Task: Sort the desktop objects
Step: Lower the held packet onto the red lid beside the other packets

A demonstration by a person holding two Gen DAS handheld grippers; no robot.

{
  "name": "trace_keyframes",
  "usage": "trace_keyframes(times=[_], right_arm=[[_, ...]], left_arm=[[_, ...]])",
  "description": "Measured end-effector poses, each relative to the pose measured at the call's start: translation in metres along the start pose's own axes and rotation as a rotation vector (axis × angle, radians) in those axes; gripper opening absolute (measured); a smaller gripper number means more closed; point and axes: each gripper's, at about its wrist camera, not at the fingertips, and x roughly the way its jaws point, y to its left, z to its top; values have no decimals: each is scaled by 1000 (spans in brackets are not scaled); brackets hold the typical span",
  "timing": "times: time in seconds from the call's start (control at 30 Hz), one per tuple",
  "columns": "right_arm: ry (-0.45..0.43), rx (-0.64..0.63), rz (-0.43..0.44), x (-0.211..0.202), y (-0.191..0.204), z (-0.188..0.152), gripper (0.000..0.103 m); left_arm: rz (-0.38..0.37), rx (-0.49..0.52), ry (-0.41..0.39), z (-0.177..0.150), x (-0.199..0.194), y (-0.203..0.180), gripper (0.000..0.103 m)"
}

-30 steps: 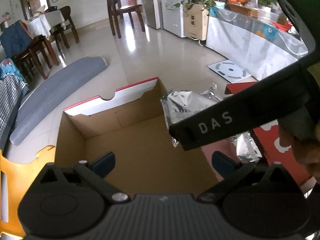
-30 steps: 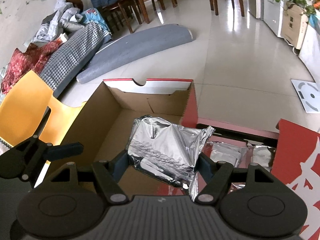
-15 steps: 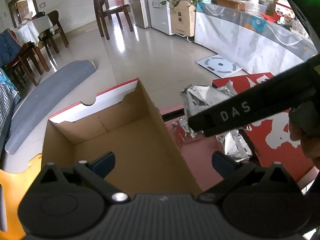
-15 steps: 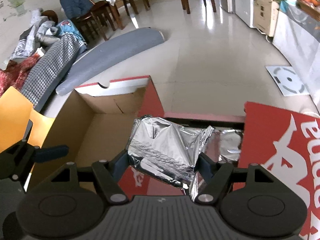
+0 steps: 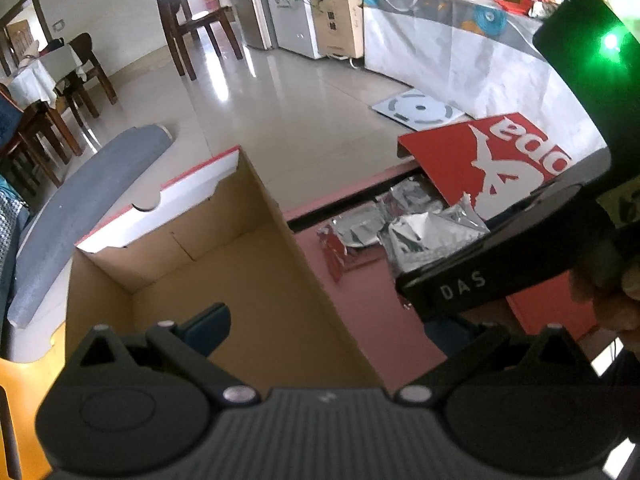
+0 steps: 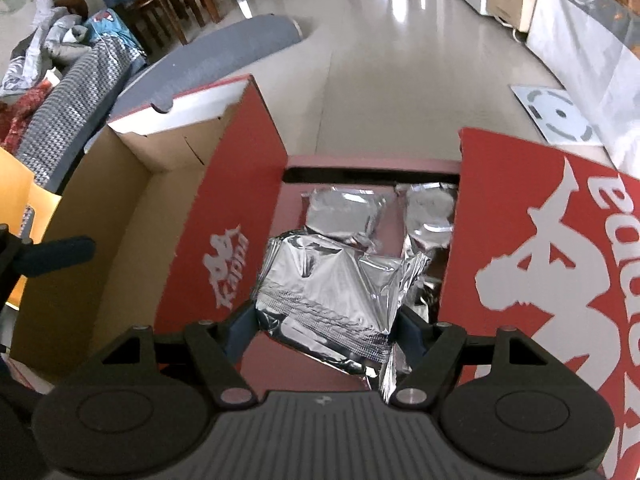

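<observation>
right gripper [image 6: 326, 326]: clamped on a crinkled silver foil pouch [image 6: 332, 280] | pouch: above red surface between open cardboard box [image 6: 100, 240] at left and red lid [image 6: 540, 260] at right, near two more foil pouches [image 6: 344, 212] | left gripper [image 5: 332, 324]: wide, empty, over box

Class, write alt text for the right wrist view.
The right tool grips a crumpled silver foil packet above a gap between an open cardboard box and a red lid; two more foil packets lie in that gap.
</observation>
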Motion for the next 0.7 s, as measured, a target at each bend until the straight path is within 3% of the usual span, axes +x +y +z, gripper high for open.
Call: trace_keyframes(times=[0.7], right_arm=[[69, -3, 11, 33, 0, -5, 73]], left_arm=[[-10, 14, 57, -9, 13, -6, 103]])
